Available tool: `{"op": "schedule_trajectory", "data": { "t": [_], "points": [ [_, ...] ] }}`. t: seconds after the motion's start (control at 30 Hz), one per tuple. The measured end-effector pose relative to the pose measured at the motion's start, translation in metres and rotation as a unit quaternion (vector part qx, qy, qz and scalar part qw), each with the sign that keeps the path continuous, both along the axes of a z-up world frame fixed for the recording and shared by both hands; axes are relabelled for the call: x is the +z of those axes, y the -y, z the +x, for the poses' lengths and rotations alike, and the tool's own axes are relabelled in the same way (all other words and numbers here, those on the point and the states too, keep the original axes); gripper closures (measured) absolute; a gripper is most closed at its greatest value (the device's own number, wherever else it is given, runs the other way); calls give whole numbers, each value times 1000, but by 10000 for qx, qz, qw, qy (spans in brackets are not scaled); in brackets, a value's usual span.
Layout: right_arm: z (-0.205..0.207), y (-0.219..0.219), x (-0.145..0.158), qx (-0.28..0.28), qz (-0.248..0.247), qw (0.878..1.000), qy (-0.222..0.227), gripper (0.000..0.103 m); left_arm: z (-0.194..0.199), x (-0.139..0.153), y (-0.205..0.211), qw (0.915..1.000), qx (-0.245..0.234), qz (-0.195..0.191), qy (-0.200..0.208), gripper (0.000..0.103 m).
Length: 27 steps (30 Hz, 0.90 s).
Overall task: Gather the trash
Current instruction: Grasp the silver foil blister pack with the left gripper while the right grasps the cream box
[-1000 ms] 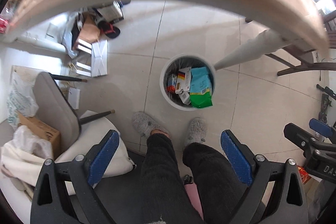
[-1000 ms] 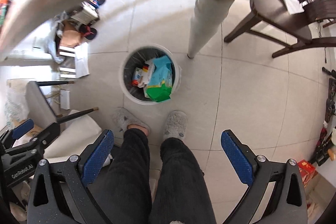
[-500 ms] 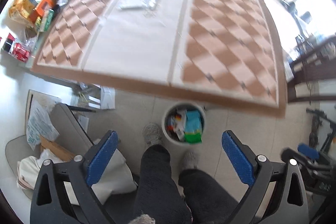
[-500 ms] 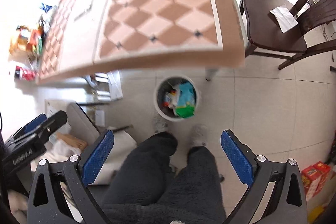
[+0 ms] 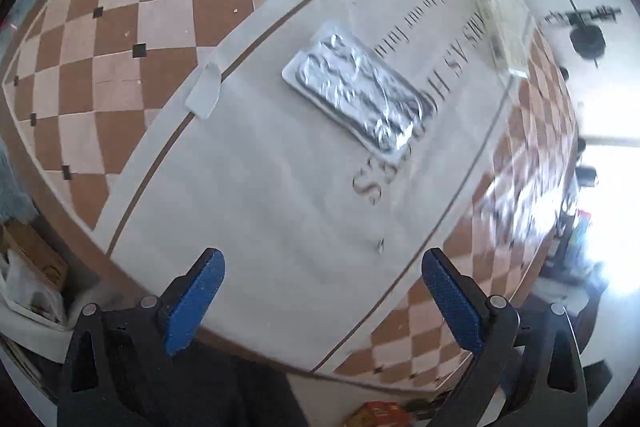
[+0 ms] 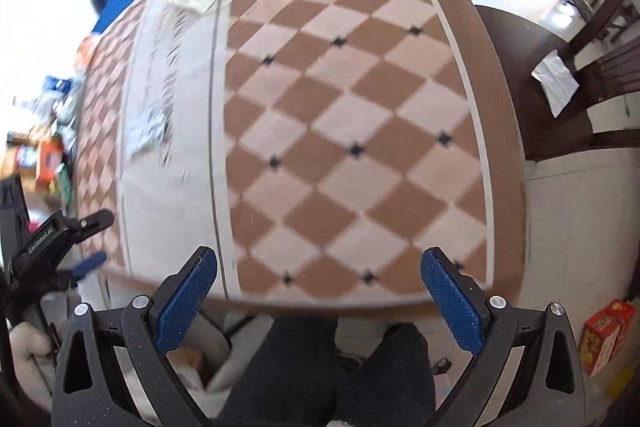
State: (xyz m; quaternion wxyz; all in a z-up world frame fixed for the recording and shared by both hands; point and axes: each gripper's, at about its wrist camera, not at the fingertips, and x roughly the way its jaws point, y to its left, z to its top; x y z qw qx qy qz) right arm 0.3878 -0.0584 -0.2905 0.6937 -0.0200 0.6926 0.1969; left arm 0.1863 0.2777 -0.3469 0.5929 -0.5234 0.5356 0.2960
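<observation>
Raised from the bin view: both grippers now over the checkered table.
Left gripper and right gripper wide open, empty; foil blister pack at 12 o'clock.

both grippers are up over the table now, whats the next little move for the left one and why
Probably ease the left hand-held gripper forward and down toward the silver foil blister pack. It lies flat on the white runner ahead of the open, empty jaws, closer than the clear wrapper farther back. The right hand-held gripper, also open and empty, faces bare checkered tabletop.
</observation>
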Motion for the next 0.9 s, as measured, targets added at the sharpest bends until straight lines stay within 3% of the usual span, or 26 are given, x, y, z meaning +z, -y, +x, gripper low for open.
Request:
{"op": "schedule_trajectory", "data": {
  "t": [0.2, 0.3, 0.37, 0.47, 0.53, 0.6, 0.67, 0.73, 0.83, 0.87, 0.9],
  "points": [
    [61, -70, -30, -514, -502, 9973, 140, 0, 43, -36, -60, 9950, 868, -474, -141, 3],
    [79, -89, -38, -700, -653, 9952, 211, 0, 56, -52, -74, 9914, 1036, -691, -414, 5],
    [90, -97, -43, -773, -730, 9941, 232, 0, 61, -54, -75, 9902, 1032, -641, -690, 9],
    [100, -107, -47, -814, -851, 9927, 255, 0, 82, -48, -67, 9948, 335, -157, -945, 25],
    [104, -110, -48, -805, -923, 9921, 276, 0, 103, -42, -57, 9932, -524, 345, -984, 45],
    [109, -112, -49, -802, -943, 9920, 241, 0, 124, -39, -45, 9810, -1552, 828, -818, 48],
    [113, -115, -48, -757, -913, 9927, 200, 0, 139, -38, -31, 9543, -2555, 1301, -842, 49],
    [119, -123, -45, -608, -871, 9941, 196, 0, 147, -37, -19, 9210, -3434, 1674, -764, 48],
    [126, -142, -40, -264, -804, 9962, 204, 0, 151, -37, -16, 8899, -4018, 1999, -816, 48],
    [130, -152, -38, -118, -766, 9968, 214, 0, 152, -36, -17, 8829, -4107, 2101, -873, 48],
    [134, -164, -38, 56, -717, 9972, 204, 0, 153, -36, -22, 8839, -4093, 2080, -890, 48]
  ]
}}
